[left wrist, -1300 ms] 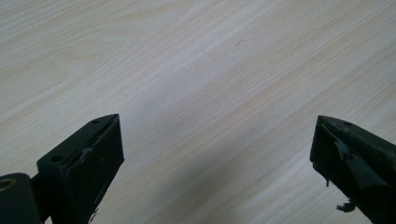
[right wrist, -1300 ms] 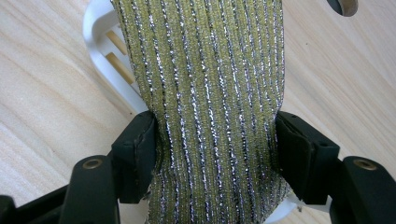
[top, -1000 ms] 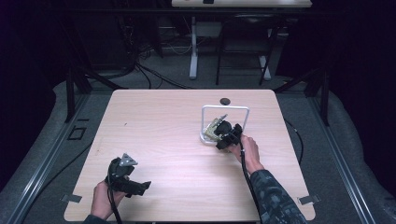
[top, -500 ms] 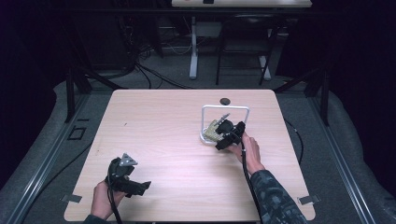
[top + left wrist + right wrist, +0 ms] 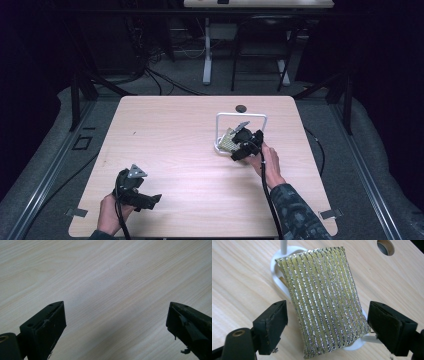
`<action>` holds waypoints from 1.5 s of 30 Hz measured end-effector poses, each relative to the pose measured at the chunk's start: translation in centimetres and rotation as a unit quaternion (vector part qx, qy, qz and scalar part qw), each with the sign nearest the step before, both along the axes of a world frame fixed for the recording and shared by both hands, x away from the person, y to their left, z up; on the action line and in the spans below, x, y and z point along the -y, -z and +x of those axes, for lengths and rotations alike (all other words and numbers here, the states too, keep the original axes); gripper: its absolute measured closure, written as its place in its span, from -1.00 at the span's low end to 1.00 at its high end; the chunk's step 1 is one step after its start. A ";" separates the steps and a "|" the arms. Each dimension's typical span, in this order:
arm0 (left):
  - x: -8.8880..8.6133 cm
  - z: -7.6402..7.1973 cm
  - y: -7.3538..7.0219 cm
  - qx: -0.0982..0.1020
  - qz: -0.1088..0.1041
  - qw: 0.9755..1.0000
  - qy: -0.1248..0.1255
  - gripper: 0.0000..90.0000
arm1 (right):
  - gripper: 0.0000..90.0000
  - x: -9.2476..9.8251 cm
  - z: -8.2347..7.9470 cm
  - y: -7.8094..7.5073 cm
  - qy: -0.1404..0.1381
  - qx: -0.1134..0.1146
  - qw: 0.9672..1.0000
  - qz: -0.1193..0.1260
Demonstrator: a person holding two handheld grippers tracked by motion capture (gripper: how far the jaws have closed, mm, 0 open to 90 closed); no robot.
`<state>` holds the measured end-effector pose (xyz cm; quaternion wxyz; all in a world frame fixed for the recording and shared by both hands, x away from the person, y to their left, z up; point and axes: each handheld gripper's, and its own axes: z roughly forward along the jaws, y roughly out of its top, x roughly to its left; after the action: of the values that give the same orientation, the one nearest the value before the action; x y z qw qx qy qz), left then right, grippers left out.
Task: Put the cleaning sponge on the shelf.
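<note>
No brand, label or readable writing shows on any surface in these views. Nearest the person, at the table's front left, the left gripper (image 5: 150, 200) rests in the left hand (image 5: 111, 214) just over the pale wood-grain laminate table (image 5: 165, 135); its own view shows its two black jaws standing wide apart with bare tabletop between them. Farther in, right of centre, the right hand (image 5: 270, 162) holds the right gripper (image 5: 327, 322) at a gold-and-silver striped, ribbed scouring sponge (image 5: 324, 300). The sponge leans on a white wire stand (image 5: 240, 120), whose oval base loop lies flat on the table and whose thin rectangular frame rises behind it. The right gripper's jaws have just been opening; they now sit parted on either side of the sponge's lower half, the left pad clear of the fabric and the right pad just beside its edge, so the sponge lies between them without being pinched. Beyond the stand, near the table's far edge, a round dark cable hole (image 5: 241, 108) is cut through the top. The table has rounded corners and stands on grey carpet (image 5: 380, 165). Behind it the room is dark, with black cables (image 5: 165, 80) trailing across the floor, black frame legs at both sides, and the white leg of another desk (image 5: 207, 55) farther back.
</note>
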<state>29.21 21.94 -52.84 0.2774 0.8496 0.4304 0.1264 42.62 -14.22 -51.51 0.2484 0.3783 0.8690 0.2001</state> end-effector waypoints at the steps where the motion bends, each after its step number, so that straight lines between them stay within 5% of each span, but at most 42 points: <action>1: 0.0 0.0 0.0 0.000 0.000 1.000 0.000 -0.94 | -0.65 0.0 -0.1 -0.1 -0.002 0.000 1.000 0.002; 24: 0.0 -0.1 0.0 0.000 0.000 1.000 -0.001 -0.94 | -0.68 1.5 -4.5 -3.9 -0.028 0.001 0.998 0.054; 35: 0.0 -0.1 0.0 0.000 0.001 1.000 0.000 -0.94 | -0.69 4.4 -7.4 -5.6 -0.028 0.001 0.997 0.070; 45: 0.0 -0.2 0.0 -0.001 -0.001 1.000 -0.001 -0.94 | -0.69 7.9 -10.8 -5.1 -0.007 -0.006 0.997 0.076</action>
<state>29.06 21.91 -52.84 0.2776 0.8492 0.4314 0.1250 31.85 -22.11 -46.42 0.2125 0.3911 0.8552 0.2655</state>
